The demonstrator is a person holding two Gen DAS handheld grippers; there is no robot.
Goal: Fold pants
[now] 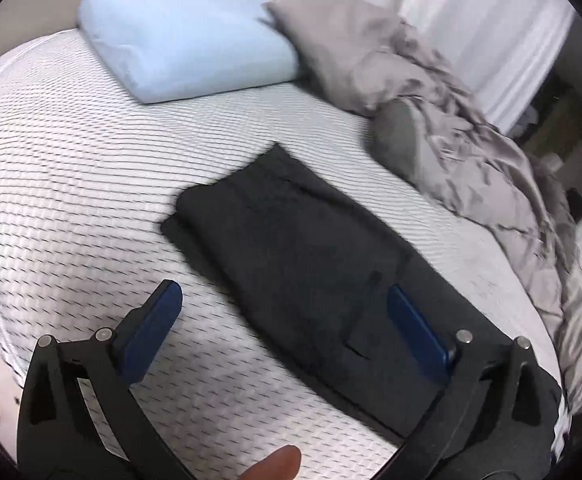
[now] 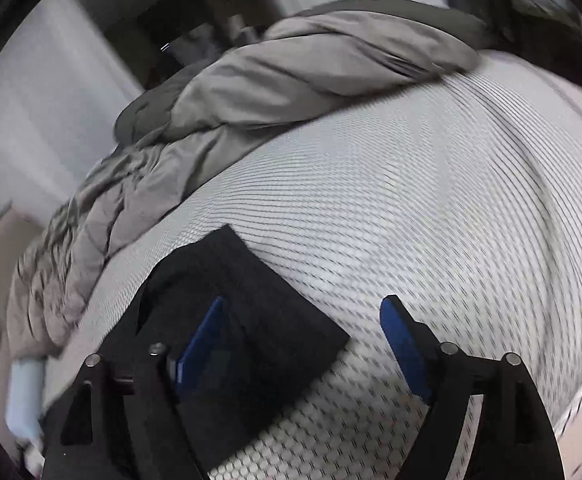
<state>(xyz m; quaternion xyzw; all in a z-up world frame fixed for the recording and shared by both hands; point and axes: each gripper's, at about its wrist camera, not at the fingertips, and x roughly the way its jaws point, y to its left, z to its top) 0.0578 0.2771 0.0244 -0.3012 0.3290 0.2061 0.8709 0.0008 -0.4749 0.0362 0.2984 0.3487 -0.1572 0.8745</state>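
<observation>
The dark pants (image 1: 291, 264) lie folded flat on the patterned mattress (image 1: 71, 200) — light blue pillow (image 1: 183, 40) beyond them, grey duvet (image 1: 451, 120) bunched to their right. Left gripper (image 1: 287, 312) stands wide above their near edge, gripping nothing. Right gripper (image 2: 303, 332) — also spread wide and empty — hangs over their corner (image 2: 251, 300).

No readable text, labels, brands, numbers or signs in either wrist view; fabric and gripper parts ahead of tool blank, background too blurred to tell.
</observation>
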